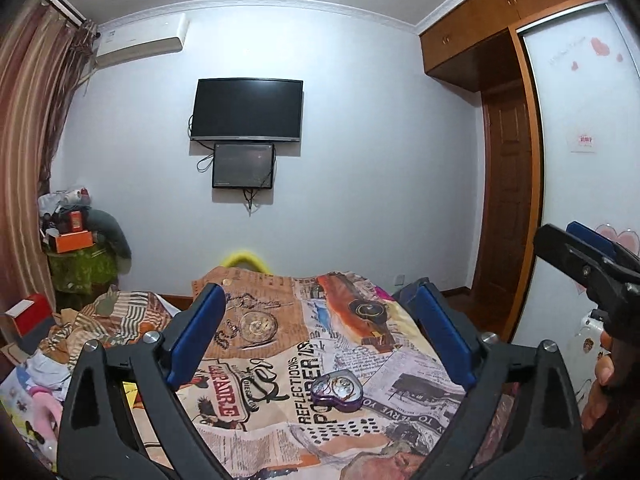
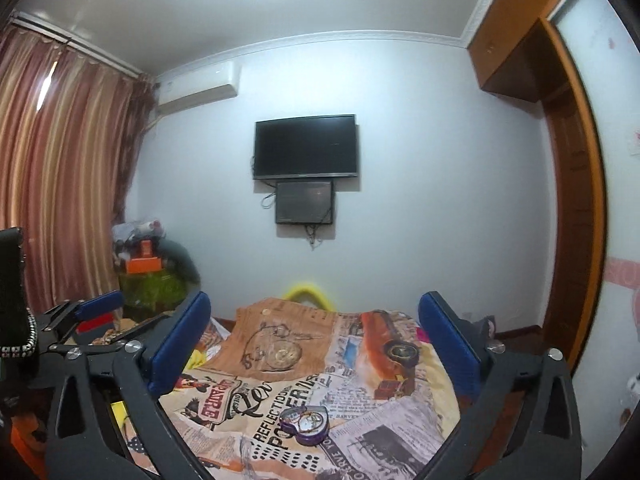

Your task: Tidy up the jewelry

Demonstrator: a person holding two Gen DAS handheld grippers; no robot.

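A purple heart-shaped tin lies open on the printed cloth, with jewelry pieces inside it; it also shows in the right wrist view. My left gripper is open and empty, held above and behind the tin. My right gripper is open and empty, also above the tin. The right gripper's fingers show at the right edge of the left wrist view. The left gripper's fingers show at the left of the right wrist view.
The cloth covers a bed or table. Clothes and toys are piled at the left. A TV hangs on the far wall. A wardrobe stands at the right, curtains at the left.
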